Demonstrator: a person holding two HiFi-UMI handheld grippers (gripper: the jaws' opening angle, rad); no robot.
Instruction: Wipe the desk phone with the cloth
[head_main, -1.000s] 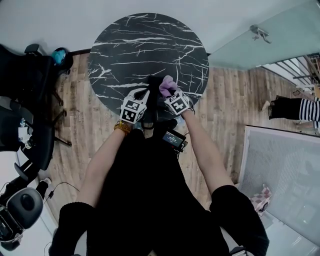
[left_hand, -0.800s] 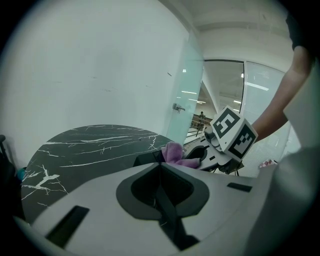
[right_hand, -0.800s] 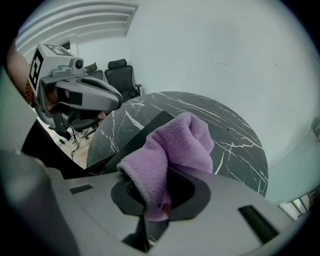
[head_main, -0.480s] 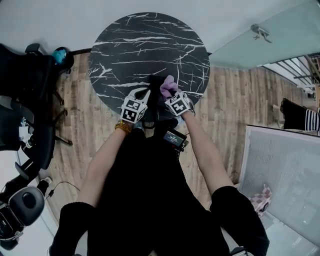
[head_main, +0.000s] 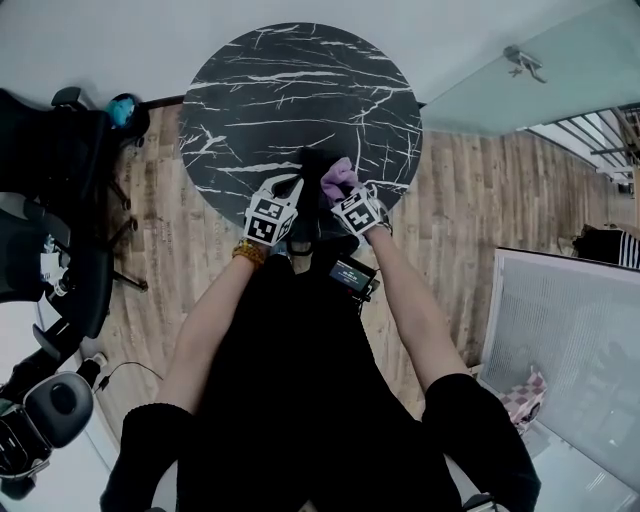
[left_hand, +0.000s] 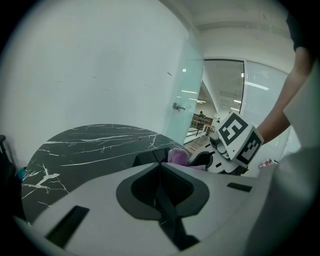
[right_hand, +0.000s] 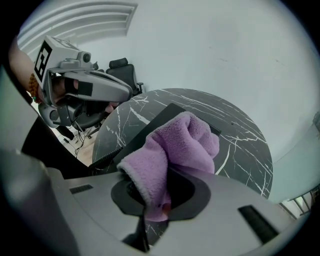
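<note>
Right gripper (right_hand: 165, 180) is pinching the purple cloth (right_hand: 172, 145): the jaws are clamping its lower fold and the rest is bunching up above them. The cloth is hanging over the right part of the black phone (right_hand: 165, 116); I can't tell if it's actually touching. The phone is sitting at the near edge of the round marble table (head_main: 300, 90), its coiled cord (right_hand: 97, 156) trailing off toward the person.

Left gripper (left_hand: 159, 170) is showing its jaws pressed together, with nothing visible between them. It's hovering just left of the phone, close beside the right gripper, with both marker cubes nearly level in the head view. Both forearms are reaching forward over the table edge.

Office chairs (head_main: 50, 170) are standing off to the left on the wood floor. A glass door (left_hand: 182, 100) is showing behind the table.
</note>
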